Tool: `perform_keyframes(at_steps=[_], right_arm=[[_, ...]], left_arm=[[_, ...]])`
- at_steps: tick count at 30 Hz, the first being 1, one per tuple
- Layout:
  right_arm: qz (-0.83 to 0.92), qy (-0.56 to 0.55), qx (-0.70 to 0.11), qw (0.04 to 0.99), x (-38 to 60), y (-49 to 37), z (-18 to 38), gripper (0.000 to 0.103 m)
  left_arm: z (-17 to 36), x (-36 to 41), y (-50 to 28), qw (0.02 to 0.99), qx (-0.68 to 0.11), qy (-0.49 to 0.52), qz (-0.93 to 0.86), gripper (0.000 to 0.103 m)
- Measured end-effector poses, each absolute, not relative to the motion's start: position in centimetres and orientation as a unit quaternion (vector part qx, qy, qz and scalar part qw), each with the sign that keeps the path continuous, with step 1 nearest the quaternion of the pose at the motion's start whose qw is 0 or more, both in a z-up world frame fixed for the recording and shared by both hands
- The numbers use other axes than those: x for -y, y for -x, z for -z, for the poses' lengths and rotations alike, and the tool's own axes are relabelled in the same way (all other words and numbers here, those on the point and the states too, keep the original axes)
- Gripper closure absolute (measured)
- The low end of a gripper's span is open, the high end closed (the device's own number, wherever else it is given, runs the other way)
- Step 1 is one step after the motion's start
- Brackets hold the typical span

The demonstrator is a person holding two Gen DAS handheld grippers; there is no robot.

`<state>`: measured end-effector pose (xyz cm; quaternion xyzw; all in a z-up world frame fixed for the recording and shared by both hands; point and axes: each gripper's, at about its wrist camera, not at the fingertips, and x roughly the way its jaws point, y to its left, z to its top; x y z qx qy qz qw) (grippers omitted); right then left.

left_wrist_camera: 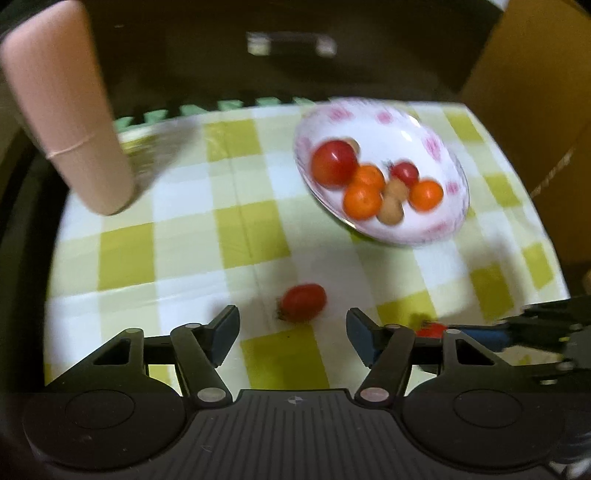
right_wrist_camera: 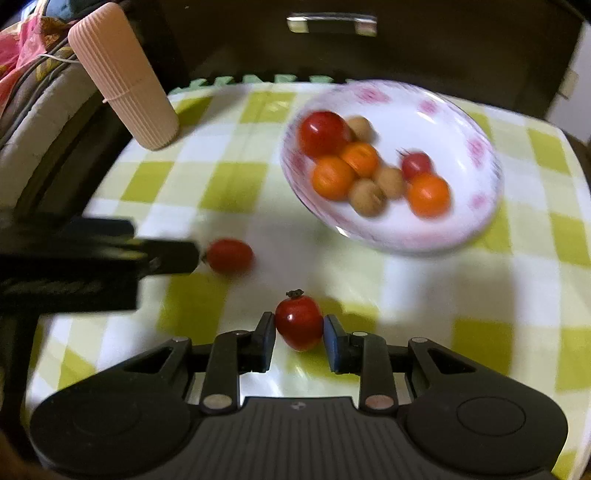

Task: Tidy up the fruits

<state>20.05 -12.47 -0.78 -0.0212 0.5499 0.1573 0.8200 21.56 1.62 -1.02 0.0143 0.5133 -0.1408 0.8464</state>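
A white bowl with pink flowers [left_wrist_camera: 436, 147] [right_wrist_camera: 454, 125] stands on the checked cloth and holds several red, orange and tan fruits. My left gripper [left_wrist_camera: 291, 328] is open, with a red cherry tomato [left_wrist_camera: 303, 302] [right_wrist_camera: 229, 255] lying on the cloth just ahead between its fingertips. My right gripper [right_wrist_camera: 299, 336] is shut on a second red tomato with a dark stem [right_wrist_camera: 299, 323], which also shows partly hidden in the left wrist view [left_wrist_camera: 430, 329]. The right gripper [left_wrist_camera: 491, 336] shows at the right edge of the left wrist view.
A tall ribbed pink tumbler [left_wrist_camera: 62, 107] [right_wrist_camera: 123, 75] stands at the table's far left. A cardboard box [left_wrist_camera: 532, 92] rises at the right. A dark cabinet with a metal handle [right_wrist_camera: 332, 24] lies beyond the table's far edge. Cushions [right_wrist_camera: 33, 107] sit at the left.
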Motion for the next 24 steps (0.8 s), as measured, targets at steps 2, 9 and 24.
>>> perform_keyframes(at_steps=[2,9,24], right_arm=[[-0.157,0.013,-0.555,0.817,13.7,-19.2,0.6,0.076],[-0.151,-0.039,-0.569,0.808,16.3,-18.1,1.5,0.076],[-0.145,-0.064,-0.566,0.809,17.8,-18.9,1.5,0.076]], left_arm=[[1.7,-1.1,-21.8,0.842,-0.517,-0.024,0.15,0.034],[2.6,0.0,-23.3,0.837,-0.524,-0.026,0.153,0.046],[3.4,2.2,-24.3,0.839,-0.529,-0.049,0.12,0.06]])
